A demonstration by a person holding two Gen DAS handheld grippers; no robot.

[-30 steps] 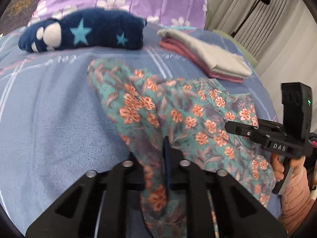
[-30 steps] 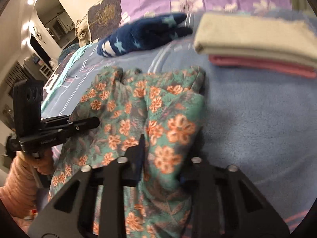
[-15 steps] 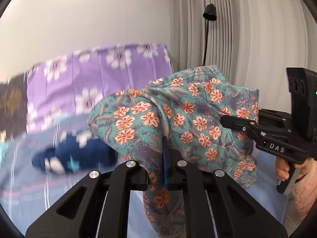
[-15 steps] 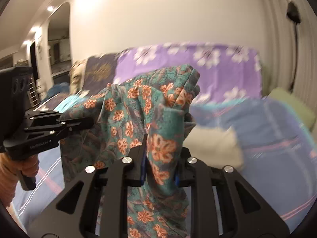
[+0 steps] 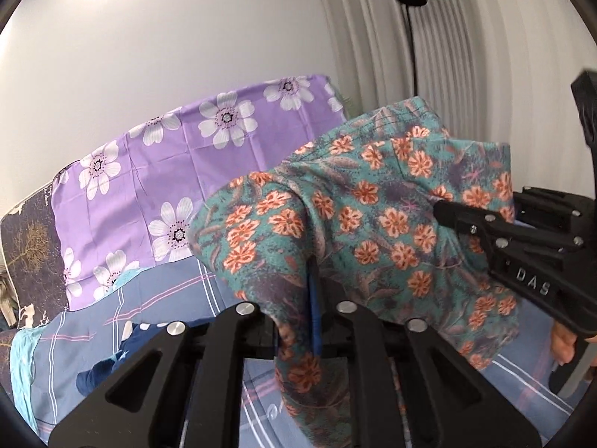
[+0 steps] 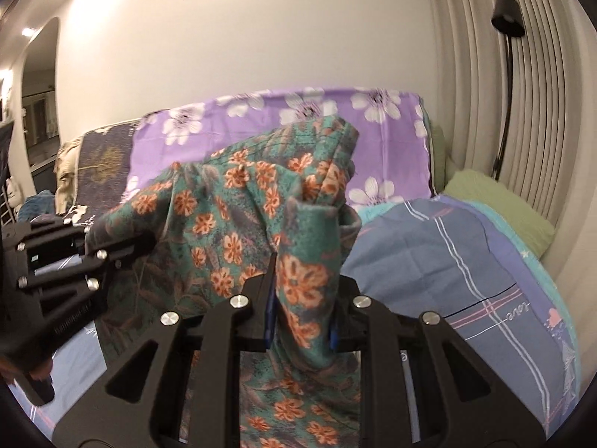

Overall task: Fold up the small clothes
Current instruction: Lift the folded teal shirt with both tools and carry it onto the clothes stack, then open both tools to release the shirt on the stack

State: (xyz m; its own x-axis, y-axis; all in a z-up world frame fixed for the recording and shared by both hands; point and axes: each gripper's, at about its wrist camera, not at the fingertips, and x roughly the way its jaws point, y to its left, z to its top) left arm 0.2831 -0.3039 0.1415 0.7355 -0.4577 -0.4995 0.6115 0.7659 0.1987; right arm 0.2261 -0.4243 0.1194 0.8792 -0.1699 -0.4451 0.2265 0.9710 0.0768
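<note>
While both the left gripper (image 5: 313, 321) and right gripper (image 6: 302, 313) grasp it between clenched fingers, the floral garment (image 5: 373, 201) hangs lifted above the bed (image 6: 466, 261)

Purple floral pillow (image 5: 194, 171), black lamp (image 6: 507, 22), green cushion (image 6: 496, 205).

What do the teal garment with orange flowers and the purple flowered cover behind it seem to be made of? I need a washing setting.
The teal garment with orange flowers looks like soft, matte brushed cloth, perhaps flannel: it drapes limply with a fuzzy surface. The purple flowered cover looks like smooth thin woven sheeting with sharp fold creases, probably cotton or polyester.
</note>
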